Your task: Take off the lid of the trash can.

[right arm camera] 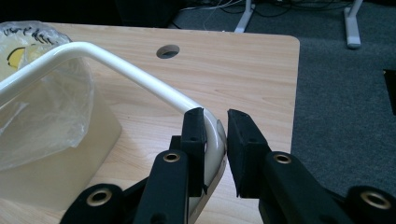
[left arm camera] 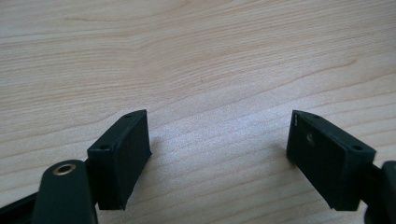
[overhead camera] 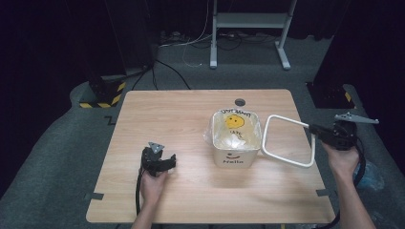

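The right gripper (overhead camera: 313, 128), held in a person's right hand (overhead camera: 343, 160) just past the right edge of the table (overhead camera: 157, 109), is pinching the white frame (overhead camera: 287, 141), a rounded-corner wire-like loop that is reaching out over the right side of the tabletop. In the right gripper view the two black jaws are closing on a curved corner of the frame (right arm camera: 140, 79), with the pale tube sitting between the pads. The far side of that loop is lying against or just beside the upper rim of a square cream bin (overhead camera: 235, 143), which is standing upright near the middle of the table, slightly to the right. The bin is being lined with a clear plastic bag (overhead camera: 234, 126) printed with a yellow smiley face, and the near wall of the bin is showing a small printed smile and a word. The left gripper (overhead camera: 168, 161) is resting on the near left part of the table in the person's left hand (overhead camera: 153, 183), well apart from the bin. In the left gripper view its jaws are standing spread wide over bare wood, with nothing between them.
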A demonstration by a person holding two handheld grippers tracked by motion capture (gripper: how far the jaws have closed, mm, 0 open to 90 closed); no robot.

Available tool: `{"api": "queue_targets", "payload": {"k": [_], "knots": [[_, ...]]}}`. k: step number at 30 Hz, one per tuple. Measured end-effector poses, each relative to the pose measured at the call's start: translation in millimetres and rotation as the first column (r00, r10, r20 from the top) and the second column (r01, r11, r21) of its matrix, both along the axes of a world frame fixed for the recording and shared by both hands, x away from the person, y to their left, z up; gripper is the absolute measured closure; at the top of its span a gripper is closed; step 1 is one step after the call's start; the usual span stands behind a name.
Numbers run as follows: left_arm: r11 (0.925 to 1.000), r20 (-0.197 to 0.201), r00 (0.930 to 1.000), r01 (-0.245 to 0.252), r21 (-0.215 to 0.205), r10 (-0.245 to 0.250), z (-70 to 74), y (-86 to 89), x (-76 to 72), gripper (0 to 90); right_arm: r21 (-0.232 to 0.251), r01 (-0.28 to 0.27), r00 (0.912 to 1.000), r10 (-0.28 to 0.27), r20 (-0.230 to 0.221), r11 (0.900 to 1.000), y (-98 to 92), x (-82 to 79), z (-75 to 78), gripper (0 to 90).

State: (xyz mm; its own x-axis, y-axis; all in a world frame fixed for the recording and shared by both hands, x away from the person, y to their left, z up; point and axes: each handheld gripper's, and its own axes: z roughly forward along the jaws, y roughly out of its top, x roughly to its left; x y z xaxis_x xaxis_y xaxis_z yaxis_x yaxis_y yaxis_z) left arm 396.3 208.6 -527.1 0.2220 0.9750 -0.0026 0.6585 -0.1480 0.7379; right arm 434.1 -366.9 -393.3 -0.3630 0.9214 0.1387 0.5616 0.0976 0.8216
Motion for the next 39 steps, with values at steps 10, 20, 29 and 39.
{"api": "queue_targets", "payload": {"k": [10, 20, 29, 39], "knots": [[1.0, -0.002, 1.0, 0.003, 0.003, -0.003, 0.1, 0.2, 0.0, 21.5, 0.0, 0.004, 1.0, -0.004, -0.005, 1.0, -7.1, -5.4, -7.4, 77.5], [1.0, -0.001, 1.0, 0.003, 0.006, -0.003, 0.2, 0.4, 0.1, 21.5, -0.024, 0.008, 0.9992, -0.009, -0.04, 1.0, -8.1, -7.1, -22.7, 77.5], [1.0, -0.002, 1.0, 0.003, 0.003, -0.003, 0.1, 0.2, 0.0, 21.5, -0.029, 0.012, 0.9983, -0.013, -0.058, 1.0, -7.2, -8.3, -36.8, 77.7], [1.0, -0.001, 1.0, 0.003, 0.006, -0.003, 0.2, 0.3, 0.1, 21.5, -0.05, 0.018, 0.9957, -0.022, -0.09, 0.999, -6.3, -11.3, -58.6, 77.7]]}}
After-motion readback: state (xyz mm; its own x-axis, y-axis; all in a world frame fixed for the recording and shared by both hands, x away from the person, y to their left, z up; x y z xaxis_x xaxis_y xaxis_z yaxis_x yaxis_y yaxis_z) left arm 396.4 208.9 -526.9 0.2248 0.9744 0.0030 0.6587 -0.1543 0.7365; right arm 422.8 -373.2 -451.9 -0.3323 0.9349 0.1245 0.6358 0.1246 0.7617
